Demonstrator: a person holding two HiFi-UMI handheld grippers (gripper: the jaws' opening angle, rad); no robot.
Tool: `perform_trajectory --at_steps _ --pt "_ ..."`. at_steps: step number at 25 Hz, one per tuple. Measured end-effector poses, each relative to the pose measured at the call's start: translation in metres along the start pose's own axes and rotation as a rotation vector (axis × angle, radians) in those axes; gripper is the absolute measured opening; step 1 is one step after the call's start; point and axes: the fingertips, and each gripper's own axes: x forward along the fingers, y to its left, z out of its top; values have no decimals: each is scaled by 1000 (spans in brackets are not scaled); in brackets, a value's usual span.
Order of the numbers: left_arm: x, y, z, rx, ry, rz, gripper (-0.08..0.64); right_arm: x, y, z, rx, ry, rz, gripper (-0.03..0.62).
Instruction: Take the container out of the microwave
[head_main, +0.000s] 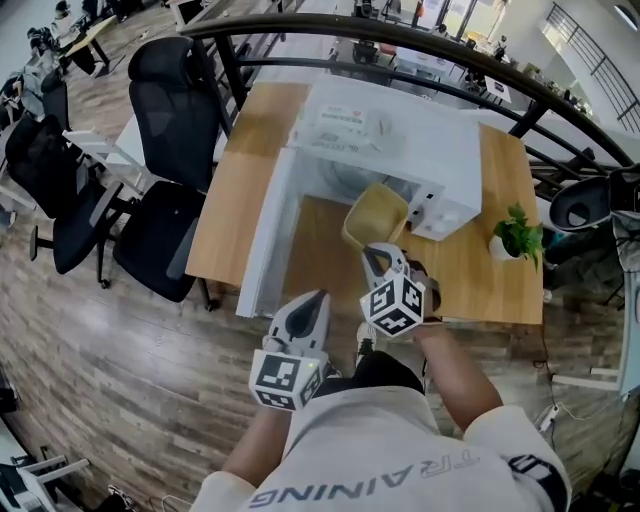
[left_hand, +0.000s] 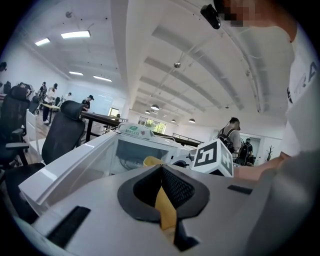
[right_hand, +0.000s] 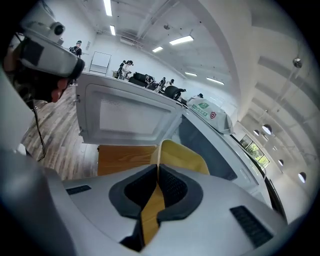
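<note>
the white microwave (head_main: 400, 140) sits at the back of the wooden table (head_main: 235, 200). its door (head_main: 262, 240) hangs wide open at the left side.

the yellow container (head_main: 375, 215) is just outside the microwave's open front, over the middle of the table. it is tipped to one side. the right gripper (head_main: 380, 250) has it by the rim. its two fingers are pinched almost together on the thin yellow wall, as the right gripper view shows (right_hand: 182, 156).

the left gripper (head_main: 318, 298) is by the front edge of the table, near the right one but not touching it. its fingers are pressed together and hold nothing.

a small green plant (head_main: 518, 238) stands near the right edge of the table. black chairs (head_main: 170, 100) stand past the left edge.
</note>
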Motion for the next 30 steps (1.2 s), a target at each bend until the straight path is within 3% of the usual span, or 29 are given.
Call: perform_trajectory --at_steps 12,30 --pt "12 -48 0 54 -2 -28 32 -83 13 -37 4 -10 -9 35" --pt "-4 -136 -31 121 1 -18 32 -214 -9 -100 63 -42 -117 35"
